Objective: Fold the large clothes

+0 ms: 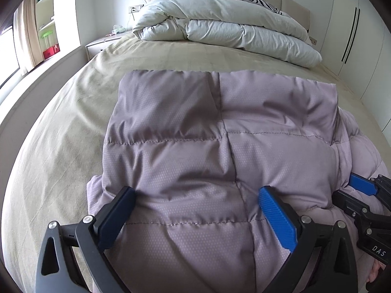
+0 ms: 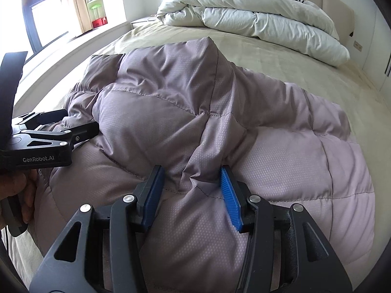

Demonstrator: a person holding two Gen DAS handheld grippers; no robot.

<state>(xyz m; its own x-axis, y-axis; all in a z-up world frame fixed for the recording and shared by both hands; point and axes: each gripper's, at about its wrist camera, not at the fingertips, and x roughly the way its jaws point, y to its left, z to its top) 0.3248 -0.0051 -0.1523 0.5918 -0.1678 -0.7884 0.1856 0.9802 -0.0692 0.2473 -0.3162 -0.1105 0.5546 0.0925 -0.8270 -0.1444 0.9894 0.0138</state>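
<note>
Two grippers on a lilac jacket (image 1: pixel 195 151) spread on the bed (image 1: pixel 73 112). Left gripper (image 1: pixel 196 195): jaws wide apart, straddling padded fabric. Right gripper (image 2: pixel 190 183): jaws narrower, pinching a raised fold. Duvet (image 1: pixel 220 26) heaped at headboard.

A pale mauve quilted puffer jacket (image 1: pixel 220 151) (image 2: pixel 195 127), stitched into puffy panels with a fine dotted weave, lies on the bed with one darker-looking section folded over the lighter layer beneath, probably a sleeve or side panel.
</note>
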